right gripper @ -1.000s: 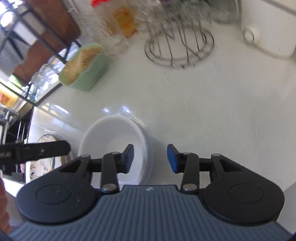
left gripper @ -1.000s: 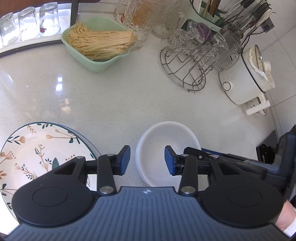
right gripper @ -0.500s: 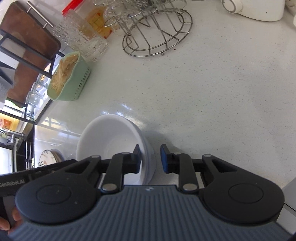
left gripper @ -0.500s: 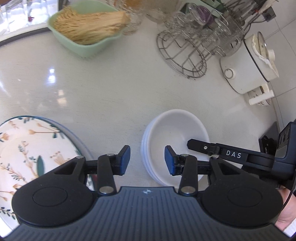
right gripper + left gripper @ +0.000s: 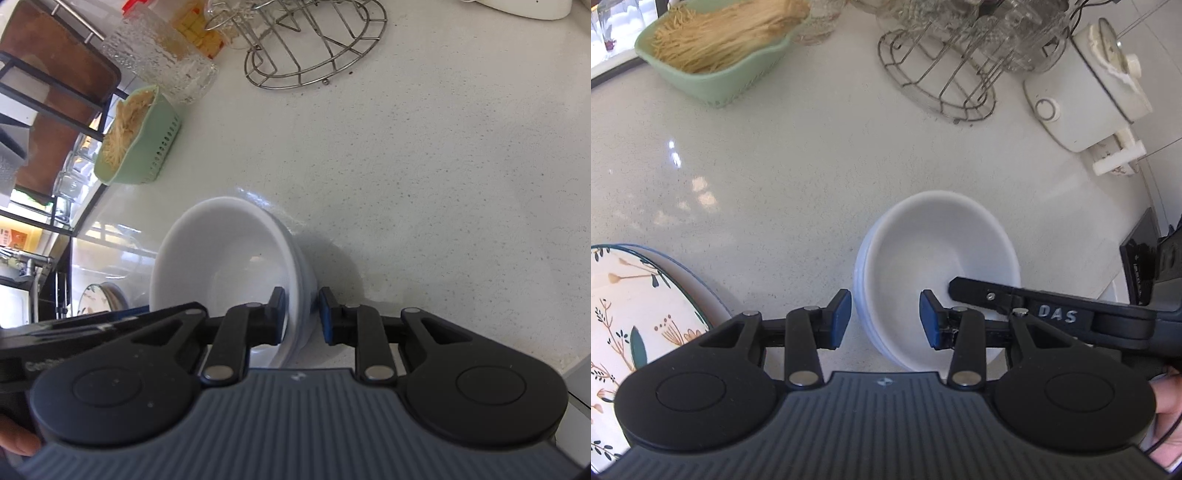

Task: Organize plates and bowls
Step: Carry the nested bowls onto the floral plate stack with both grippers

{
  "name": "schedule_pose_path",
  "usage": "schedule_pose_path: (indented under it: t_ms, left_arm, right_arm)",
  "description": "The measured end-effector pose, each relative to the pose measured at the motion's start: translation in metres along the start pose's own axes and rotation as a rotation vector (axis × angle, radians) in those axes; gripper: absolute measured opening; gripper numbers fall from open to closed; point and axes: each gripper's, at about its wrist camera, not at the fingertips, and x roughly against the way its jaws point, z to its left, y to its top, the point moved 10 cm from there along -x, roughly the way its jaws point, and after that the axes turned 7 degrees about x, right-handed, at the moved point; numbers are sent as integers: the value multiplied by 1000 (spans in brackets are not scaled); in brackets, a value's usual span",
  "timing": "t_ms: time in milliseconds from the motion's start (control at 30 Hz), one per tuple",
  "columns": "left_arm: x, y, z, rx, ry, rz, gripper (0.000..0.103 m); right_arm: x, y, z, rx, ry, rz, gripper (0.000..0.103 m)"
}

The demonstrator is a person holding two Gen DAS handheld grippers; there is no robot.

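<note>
Right gripper (image 5: 302, 315) jaws newly narrowed, seemingly gripping bowl stack (image 5: 236, 254).

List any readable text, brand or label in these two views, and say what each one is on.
"DAS": raised letters on the right gripper's black finger arm, left wrist view.
"Con…": partial print on the left gripper's body at the right wrist view's left edge; the rest is cut off or blurred.
Orange sign far left: characters too small to read.
Yellow jar label: blurred, unreadable.
</note>
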Motion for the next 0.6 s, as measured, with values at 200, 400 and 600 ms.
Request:
schedule_pose_path:
  t_ms: [200, 400, 600]
  left_arm:
    - [-1, -4, 3, 9, -21, 30, 46]
    - [16, -5, -4, -27, -7, -2, 46]
    - [44, -5, -11, -36, -22, -39, 46]
  right_arm:
    - [3, -4, 7, 3, 0, 0, 21]
    - [19, -5, 15, -2, -9, -32, 21]
    - [42, -5, 28, -20, -11, -68, 21]
